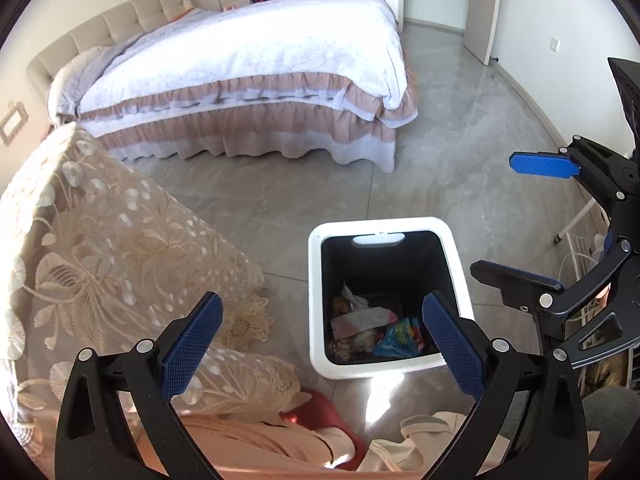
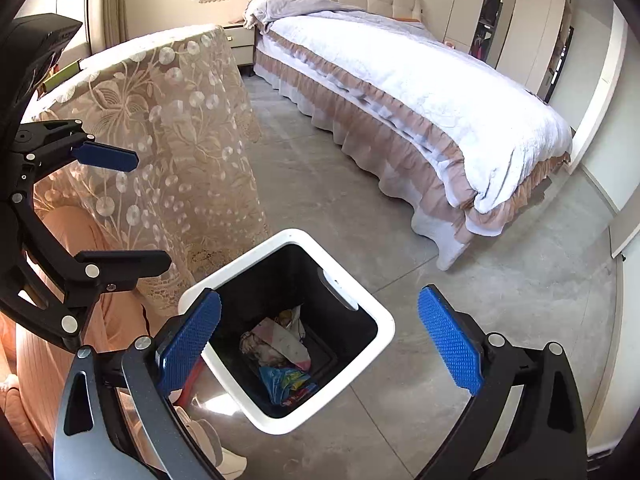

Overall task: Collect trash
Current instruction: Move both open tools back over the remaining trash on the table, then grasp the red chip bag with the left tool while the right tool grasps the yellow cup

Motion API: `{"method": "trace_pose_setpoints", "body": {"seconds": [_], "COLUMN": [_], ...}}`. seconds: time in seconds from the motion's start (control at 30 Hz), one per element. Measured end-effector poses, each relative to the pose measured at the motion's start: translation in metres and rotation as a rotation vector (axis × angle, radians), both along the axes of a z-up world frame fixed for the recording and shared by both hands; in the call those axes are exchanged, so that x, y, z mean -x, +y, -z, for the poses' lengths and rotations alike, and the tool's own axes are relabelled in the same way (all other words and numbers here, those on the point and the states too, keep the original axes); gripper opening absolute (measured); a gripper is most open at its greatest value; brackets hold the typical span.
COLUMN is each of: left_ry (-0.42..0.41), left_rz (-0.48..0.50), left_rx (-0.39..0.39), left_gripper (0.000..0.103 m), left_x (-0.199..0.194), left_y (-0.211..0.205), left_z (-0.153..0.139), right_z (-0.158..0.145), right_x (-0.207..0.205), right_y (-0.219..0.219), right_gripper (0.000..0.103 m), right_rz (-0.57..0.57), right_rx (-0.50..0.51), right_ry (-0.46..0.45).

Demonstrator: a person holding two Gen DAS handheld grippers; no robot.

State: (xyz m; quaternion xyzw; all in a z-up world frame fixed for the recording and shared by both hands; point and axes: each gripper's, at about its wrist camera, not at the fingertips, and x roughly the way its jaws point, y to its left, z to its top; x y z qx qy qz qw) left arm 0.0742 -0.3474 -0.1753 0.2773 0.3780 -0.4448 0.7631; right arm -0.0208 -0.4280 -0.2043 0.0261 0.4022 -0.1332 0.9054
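Both jaws gape empty above grey tiled floor (image 1: 280, 200); bin (image 1: 316, 280) holds wrappers, probably.

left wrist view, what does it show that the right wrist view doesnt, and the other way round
Only the left wrist view shows the open white door and a red item on the floor near the person. Only the right wrist view shows the nightstand beside the bed. Both show the white trash bin holding wrappers, and both tools open and empty.

Crumpled trash (image 1: 370, 328) inside white bin (image 1: 316, 280)
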Motion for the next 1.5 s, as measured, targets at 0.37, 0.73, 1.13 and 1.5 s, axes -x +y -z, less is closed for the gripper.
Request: {"method": "trace_pose_setpoints", "body": {"seconds": [0.37,0.73,1.13,1.5], "left_ry": [-0.113,-0.240,-0.336,-0.348], "left_rz": [-0.116,-0.297,-0.532,-0.781], "left_rx": [0.092,0.159,0.214,0.227], "left_gripper": [0.098,0.098,0.098,0.098], "left_x": [-0.012,-0.034,-0.062,-0.096], "left_y": [0.049,0.116,0.211,0.311], "left_z": [-0.052,-0.099,-0.138,-0.153], "right_z": [-0.047,-0.101,-0.145,-0.173], "right_x": [-0.016,-0.050,-0.110,-0.171], "right_y": [0.032,0.086,0.157,0.246], "right_gripper": [0.098,0.098,0.098,0.098], "right_rz": [-0.061,-0.188,-0.349,-0.530], "right_rx": [-0.003,-0.002,-0.034,-0.085], "right_ry": [-0.113,-0.232,-0.328,-0.388]}}
